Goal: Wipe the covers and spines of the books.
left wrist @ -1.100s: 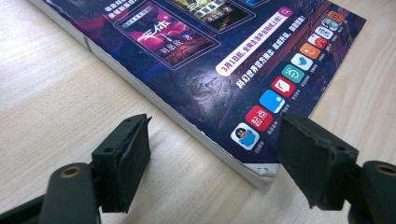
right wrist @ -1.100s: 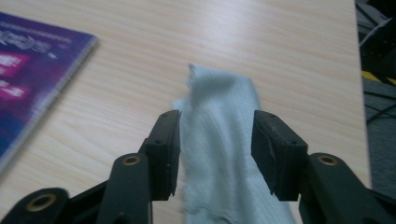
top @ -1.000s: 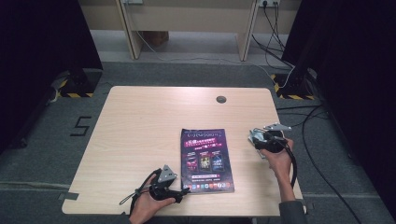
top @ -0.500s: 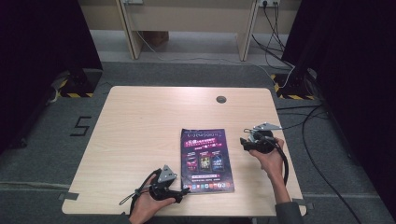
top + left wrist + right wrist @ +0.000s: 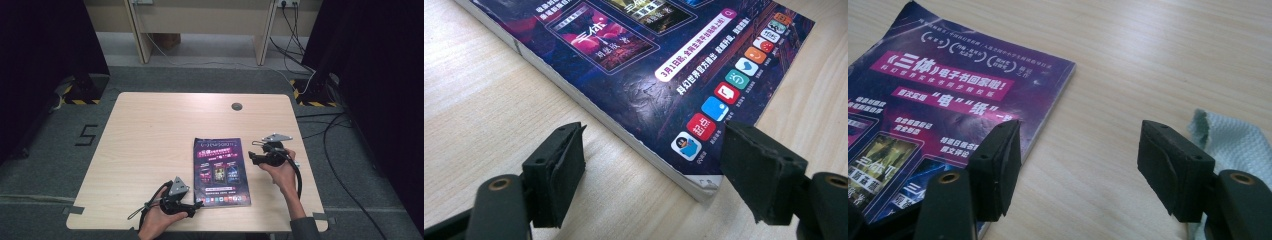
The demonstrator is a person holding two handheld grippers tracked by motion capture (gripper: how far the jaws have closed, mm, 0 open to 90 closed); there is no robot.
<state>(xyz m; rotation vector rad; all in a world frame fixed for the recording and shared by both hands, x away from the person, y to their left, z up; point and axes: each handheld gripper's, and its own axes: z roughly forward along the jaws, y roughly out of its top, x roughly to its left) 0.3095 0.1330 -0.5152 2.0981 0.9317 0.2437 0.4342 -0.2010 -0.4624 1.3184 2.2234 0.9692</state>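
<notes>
From the high view, a purple book (image 5: pixel 221 171) lies flat on the wooden worktop (image 5: pixel 150 135), a little toward 4 o'clock of its middle. The left tool (image 5: pixel 196 205) sits at the book's 7 o'clock corner, held low in the left hand (image 5: pixel 157 220). The right tool (image 5: pixel 251 158) is just beside the book's 3 o'clock edge, in the right hand (image 5: pixel 284 172), apart from the cover.

In the left gripper view, the left tool (image 5: pixel 651 165) stands spread, its jaws either side of the book's (image 5: pixel 644 65) near corner without pressing on it.

In the right gripper view, the right tool (image 5: pixel 1078 165) has just been opening and stands spread over bare worktop (image 5: pixel 1158 55), nothing between the jaws. The book (image 5: pixel 938 115) lies toward 10 o'clock, and a pale green cloth (image 5: pixel 1235 145) shows at 3 o'clock behind one jaw.
</notes>
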